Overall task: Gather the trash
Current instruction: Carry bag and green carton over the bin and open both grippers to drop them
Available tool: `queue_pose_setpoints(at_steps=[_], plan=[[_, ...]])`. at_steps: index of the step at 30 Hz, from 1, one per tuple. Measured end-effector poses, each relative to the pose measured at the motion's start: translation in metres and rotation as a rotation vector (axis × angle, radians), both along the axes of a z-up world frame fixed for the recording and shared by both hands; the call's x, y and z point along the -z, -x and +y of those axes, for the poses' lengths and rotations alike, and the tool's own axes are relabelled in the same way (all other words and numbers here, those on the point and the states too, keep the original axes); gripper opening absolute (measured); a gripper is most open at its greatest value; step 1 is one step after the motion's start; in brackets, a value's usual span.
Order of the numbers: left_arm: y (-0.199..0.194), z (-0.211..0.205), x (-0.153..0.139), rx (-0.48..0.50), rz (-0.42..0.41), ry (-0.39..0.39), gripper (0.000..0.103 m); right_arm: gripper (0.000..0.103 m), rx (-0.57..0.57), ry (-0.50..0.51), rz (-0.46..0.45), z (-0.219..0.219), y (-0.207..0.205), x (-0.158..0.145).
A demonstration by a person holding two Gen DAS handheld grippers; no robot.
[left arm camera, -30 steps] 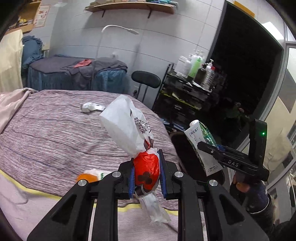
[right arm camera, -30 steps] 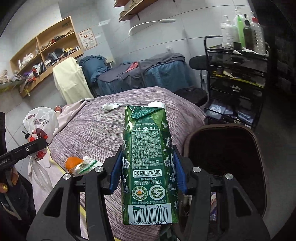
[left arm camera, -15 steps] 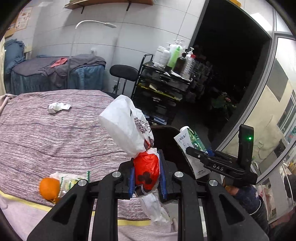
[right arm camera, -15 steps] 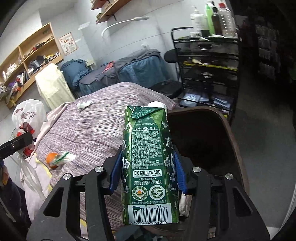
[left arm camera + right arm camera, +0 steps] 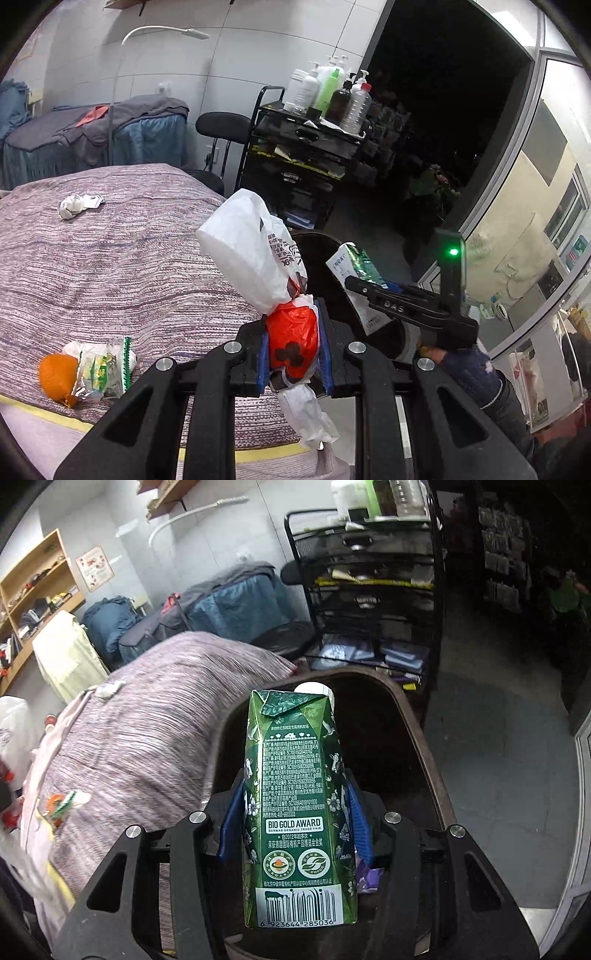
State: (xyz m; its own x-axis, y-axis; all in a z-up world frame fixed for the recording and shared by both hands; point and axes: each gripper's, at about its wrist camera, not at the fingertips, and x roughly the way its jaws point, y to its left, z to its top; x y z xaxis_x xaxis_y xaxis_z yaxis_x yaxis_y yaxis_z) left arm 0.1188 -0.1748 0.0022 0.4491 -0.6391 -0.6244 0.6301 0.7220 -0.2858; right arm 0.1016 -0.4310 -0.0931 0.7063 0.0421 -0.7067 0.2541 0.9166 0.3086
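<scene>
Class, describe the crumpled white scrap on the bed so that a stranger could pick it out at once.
Start at the bed with the purple striped cover. At its far end lies the crumpled white scrap, alone. Unlike the orange and clear wrapper at the near edge, it is plain white and balled up.

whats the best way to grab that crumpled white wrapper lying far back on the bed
Take the crumpled white wrapper across its balled-up end, coming down from above. That end is the bulkier, rounder part, while its other end trails out flat against the bed cover, giving the pads little to bite. Nothing lies close around it, so a top-down approach looks unobstructed.
</scene>
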Motion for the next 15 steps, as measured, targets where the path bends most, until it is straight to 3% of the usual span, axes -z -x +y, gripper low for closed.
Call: queue_pose_setpoints(at_steps=[10, 15], plan=[[-0.001, -0.003, 0.006, 0.005, 0.023, -0.005, 0.021, 0.051, 0.017, 0.024, 0.081, 0.003, -0.025, 0.033], [-0.005, -0.006, 0.01, 0.008, 0.038, -0.007, 0.021, 0.063, 0.027, 0.03, 0.074, 0.004, -0.023, 0.033]])
